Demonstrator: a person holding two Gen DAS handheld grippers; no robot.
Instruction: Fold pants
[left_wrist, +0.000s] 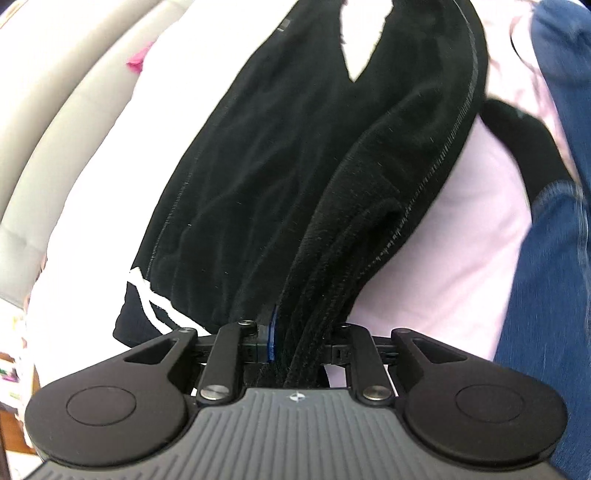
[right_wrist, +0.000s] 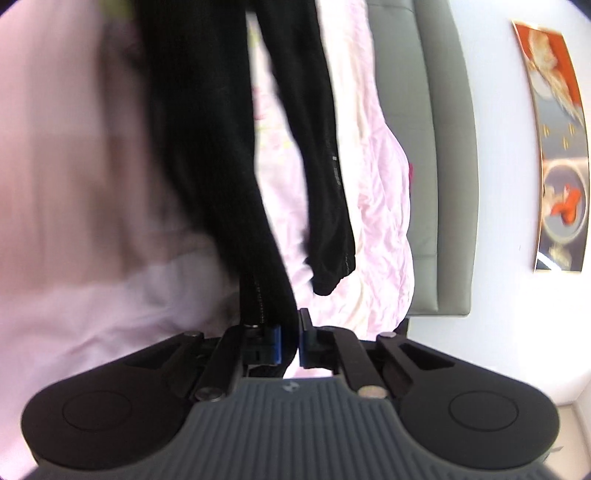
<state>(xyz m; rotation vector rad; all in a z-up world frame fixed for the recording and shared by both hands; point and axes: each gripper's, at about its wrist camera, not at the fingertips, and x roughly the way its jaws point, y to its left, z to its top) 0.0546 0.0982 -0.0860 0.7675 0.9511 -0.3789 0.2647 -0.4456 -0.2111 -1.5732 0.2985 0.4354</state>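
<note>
The black pants (left_wrist: 280, 166) with a white drawstring (left_wrist: 147, 299) stretch away from my left gripper (left_wrist: 295, 339) over a pale pink sheet (left_wrist: 443, 266). The left gripper is shut on a thick bunch of the black waistband cloth. In the right wrist view the same pants (right_wrist: 207, 147) hang in two dark legs above the bed. My right gripper (right_wrist: 290, 343) is shut on the edge of one leg; its blue pads (right_wrist: 274, 345) show on either side of the cloth. The other leg's cuff (right_wrist: 332, 273) hangs free.
The pink sheet (right_wrist: 369, 206) covers a bed with a grey padded headboard (right_wrist: 436, 166). A picture (right_wrist: 561, 147) hangs on the white wall at right. Blue denim (left_wrist: 554, 258) fills the right of the left wrist view; a beige padded edge (left_wrist: 48, 122) is at left.
</note>
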